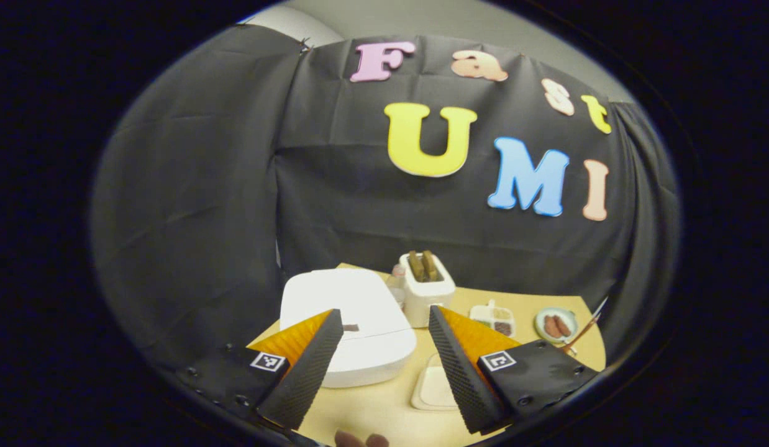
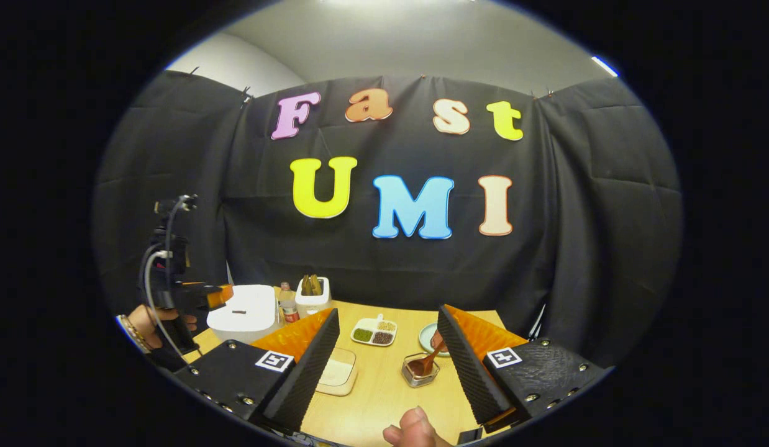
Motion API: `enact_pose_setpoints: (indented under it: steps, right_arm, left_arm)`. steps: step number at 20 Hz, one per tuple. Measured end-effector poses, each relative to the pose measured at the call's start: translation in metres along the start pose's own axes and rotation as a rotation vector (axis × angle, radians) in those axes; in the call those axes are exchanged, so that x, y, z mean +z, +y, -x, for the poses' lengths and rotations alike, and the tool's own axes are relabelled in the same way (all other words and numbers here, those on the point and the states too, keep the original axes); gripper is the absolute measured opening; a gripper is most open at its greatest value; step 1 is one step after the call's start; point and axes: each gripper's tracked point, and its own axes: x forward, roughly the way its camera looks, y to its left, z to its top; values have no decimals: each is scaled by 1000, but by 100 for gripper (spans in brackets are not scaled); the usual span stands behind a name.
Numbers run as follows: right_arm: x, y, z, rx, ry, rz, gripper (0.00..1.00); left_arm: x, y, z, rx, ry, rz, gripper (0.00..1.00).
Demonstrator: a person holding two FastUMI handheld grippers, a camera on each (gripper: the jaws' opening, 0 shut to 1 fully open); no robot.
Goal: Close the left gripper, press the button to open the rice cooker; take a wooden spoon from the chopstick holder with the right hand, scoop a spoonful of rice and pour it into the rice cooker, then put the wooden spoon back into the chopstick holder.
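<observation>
While the table carries everything, the shut cooker sits at its left — the left gripper spread above it, the right gripper spread too — spoon in its holder ahead.

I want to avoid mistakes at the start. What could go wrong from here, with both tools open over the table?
1. The left tool is open above the closed rice cooker; if it does not shut first, a finger may miss the button.
2. The toaster stands right beside the cooker and could be bumped.
3. The wooden spoon leans in a small holder; pulling it sideways with the right tool might tip that.
</observation>
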Motion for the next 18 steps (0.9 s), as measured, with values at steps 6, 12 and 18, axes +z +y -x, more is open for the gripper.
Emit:
enact_pose_setpoints:
  steps: [6, 12, 18]
  right_arm:
    - [54, -47, 21, 24, -127, 4, 97]
    - [88, -67, 47, 9, -202, -49, 97]
    - [95, -71, 65, -72, -215, -46, 97]
  left_arm:
    - [120, -102, 191, -139, -296, -5, 94]
    - [152, -128, 262, -145, -374, -86, 99]
    - [143, -126, 272, -192, -319, -17, 94]
